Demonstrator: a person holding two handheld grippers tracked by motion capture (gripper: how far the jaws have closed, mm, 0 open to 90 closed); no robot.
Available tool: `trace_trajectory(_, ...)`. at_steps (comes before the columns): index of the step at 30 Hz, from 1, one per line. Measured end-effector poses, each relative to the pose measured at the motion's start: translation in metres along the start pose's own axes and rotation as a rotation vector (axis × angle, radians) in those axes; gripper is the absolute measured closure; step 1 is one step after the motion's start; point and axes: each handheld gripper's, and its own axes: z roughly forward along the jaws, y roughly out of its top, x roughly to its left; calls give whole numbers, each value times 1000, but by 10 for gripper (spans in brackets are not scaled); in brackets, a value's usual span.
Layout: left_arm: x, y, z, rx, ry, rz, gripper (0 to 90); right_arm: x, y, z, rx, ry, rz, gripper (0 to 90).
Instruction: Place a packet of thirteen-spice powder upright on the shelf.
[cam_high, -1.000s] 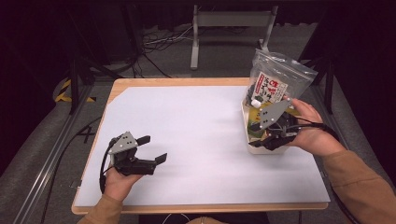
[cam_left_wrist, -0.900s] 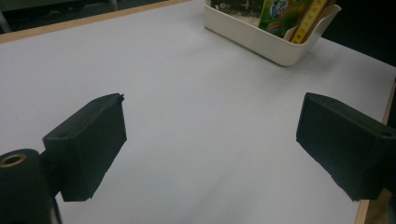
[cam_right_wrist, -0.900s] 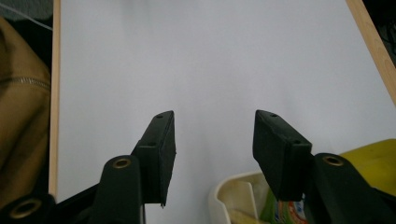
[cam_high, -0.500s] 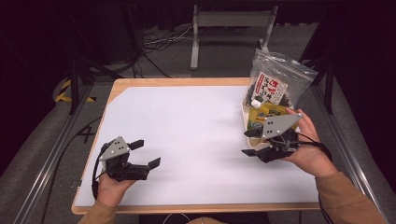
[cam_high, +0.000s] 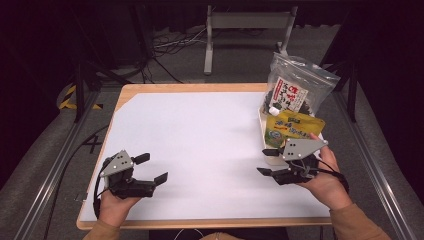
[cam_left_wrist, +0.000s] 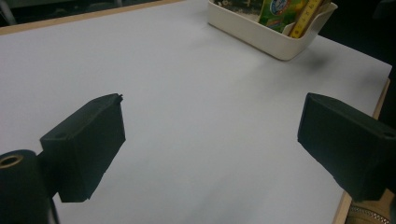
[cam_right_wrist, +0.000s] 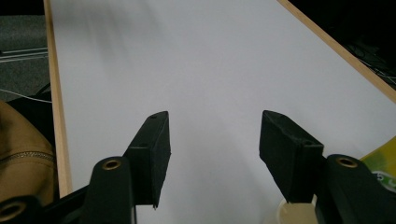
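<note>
— Yellow pouch (cam_high: 294, 126) position?
— I see it standing in the cream tray (cam_high: 263, 131) at the table's (cam_high: 200, 130) right edge, against the clear bag (cam_high: 300, 87).
— Grippers?
— My right gripper (cam_high: 266, 161) sits just before the tray, jaws newly spread, nothing between. Left gripper (cam_high: 151, 168) gapes too, well apart.

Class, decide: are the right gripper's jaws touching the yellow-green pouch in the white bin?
Apart. In the right gripper view the right gripper has only bare mat between its open jaws; the yellow-green pouch lies off to the side.
</note>
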Motion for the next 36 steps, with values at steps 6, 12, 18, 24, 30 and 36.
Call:
trace_trajectory(6,0,-2,-1,4,0,-2,79,3,-16,8,-25,-15,63,443)
trace_trajectory(12,0,-3,-1,1,3,-7,79,7,-32,16,-17,-43,97,445)
trace_trajectory(18,2,-6,2,14,9,15,77,10,-49,24,-18,-83,131,423)
trace_trajectory(24,5,-10,5,22,4,25,76,12,-63,34,25,-93,147,415)
trace_trajectory(30,7,-13,9,39,-6,29,75,10,-73,43,64,-91,151,395)
trace_trajectory(36,9,-14,9,38,-5,16,75,10,-74,43,61,-84,150,359)
